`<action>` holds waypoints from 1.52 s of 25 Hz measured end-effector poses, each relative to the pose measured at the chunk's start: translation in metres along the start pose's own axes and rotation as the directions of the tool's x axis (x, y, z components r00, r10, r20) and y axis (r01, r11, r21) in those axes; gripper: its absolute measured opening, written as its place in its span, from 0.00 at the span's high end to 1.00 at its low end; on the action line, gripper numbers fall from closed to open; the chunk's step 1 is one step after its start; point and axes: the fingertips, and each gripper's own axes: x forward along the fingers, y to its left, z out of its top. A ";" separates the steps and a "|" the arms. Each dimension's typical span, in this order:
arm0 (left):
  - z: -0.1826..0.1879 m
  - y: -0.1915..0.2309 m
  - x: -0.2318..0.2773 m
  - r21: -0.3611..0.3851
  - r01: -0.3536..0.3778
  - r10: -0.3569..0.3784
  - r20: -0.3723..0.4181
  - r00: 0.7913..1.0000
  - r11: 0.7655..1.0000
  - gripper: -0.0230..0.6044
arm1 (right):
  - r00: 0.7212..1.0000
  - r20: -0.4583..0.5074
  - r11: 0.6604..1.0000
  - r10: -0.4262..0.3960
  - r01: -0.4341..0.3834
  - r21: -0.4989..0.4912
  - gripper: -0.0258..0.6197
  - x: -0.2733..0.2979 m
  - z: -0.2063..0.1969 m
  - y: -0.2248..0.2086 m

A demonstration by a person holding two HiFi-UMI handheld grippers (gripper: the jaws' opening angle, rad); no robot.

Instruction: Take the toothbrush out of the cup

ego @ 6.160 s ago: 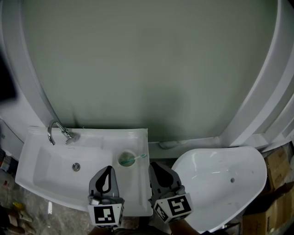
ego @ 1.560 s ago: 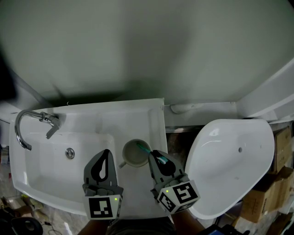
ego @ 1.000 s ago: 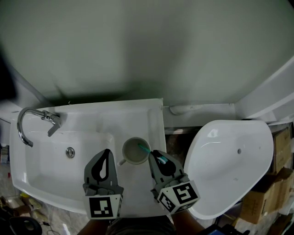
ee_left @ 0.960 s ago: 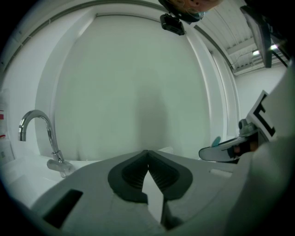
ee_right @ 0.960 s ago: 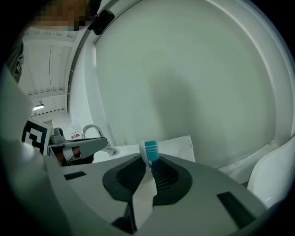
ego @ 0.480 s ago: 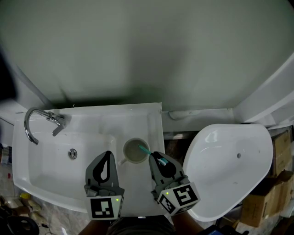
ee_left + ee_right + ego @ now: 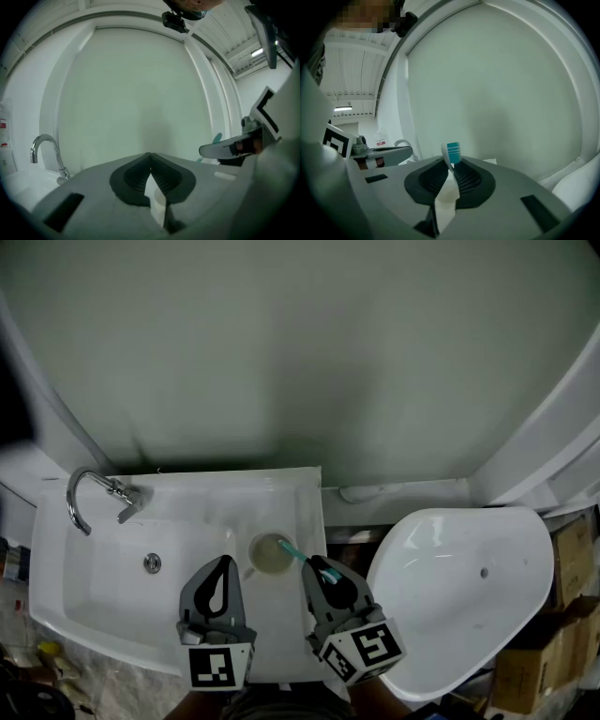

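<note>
At the lower middle of the head view, the left gripper and the right gripper are grey plastic shells that taper to a point, each with a black teardrop-shaped hollow. The left cube and the right cube are white, printed with black square markers. In the gripper views the black pads show fine ribbing.

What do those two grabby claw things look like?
The left gripper and the right gripper are both grey, with pointed jaws lined with black ribbed pads. Each carries a white cube printed with black square markers.
</note>
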 end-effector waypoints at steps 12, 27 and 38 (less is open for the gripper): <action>0.030 -0.027 -0.033 0.015 -0.029 0.028 0.060 0.998 0.999 0.94 | 0.995 0.083 0.997 0.058 -0.053 -0.058 0.90 -0.038 0.041 0.018; 0.057 -0.038 -0.084 0.039 -0.089 0.084 0.121 0.989 0.995 0.94 | 0.979 0.165 0.988 0.122 -0.103 -0.115 0.90 -0.088 0.071 0.049; 0.056 -0.024 -0.104 0.057 -0.021 0.013 0.141 0.990 0.998 0.94 | 0.981 0.186 0.990 0.052 -0.026 -0.135 0.90 -0.102 0.071 0.086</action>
